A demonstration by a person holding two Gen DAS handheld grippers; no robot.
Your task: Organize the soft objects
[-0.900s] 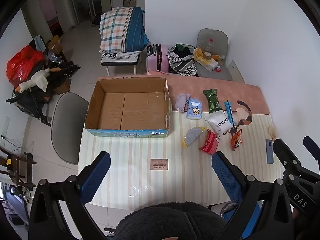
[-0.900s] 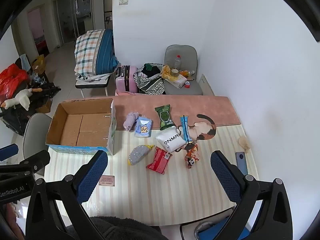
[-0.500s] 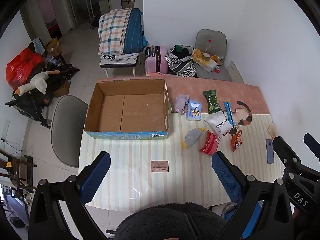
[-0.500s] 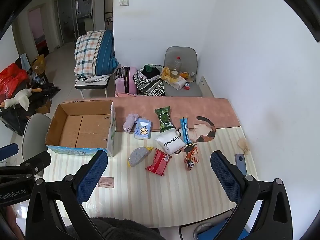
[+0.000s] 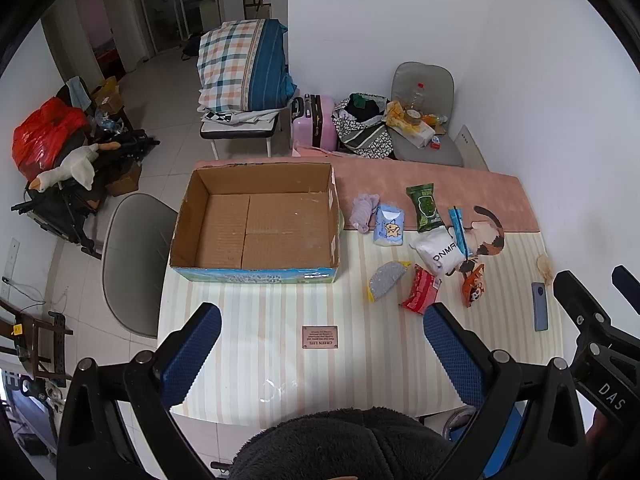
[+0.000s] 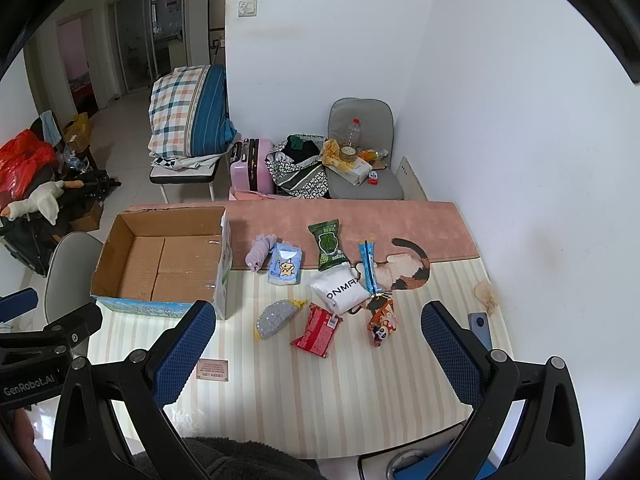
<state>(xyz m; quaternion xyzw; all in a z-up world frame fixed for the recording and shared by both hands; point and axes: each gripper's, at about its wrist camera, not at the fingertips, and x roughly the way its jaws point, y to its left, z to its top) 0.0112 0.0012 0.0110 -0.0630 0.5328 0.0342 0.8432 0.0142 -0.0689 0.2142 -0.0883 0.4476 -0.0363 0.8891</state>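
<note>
— So, how far along are we?

— Barely started, I'd say. I see the cardboard box (image 5: 256, 224) bare inside at the table's (image 5: 248, 364) left edge. The soft packets (image 6: 320, 292) (purple cloth, tissue pack, snack bags) all lie loose toward its far right side.

— And the grippers?

— My left gripper (image 5: 320, 350) and right gripper (image 6: 316, 344) both hang above the near edge, fingers spread wide, holding nothing.

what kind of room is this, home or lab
Most likely a lived-in home, probably a dining or living area: folded plaid bedding piled on a bench, a pink suitcase by the wall, and a striped table holding a cardboard box.
</note>
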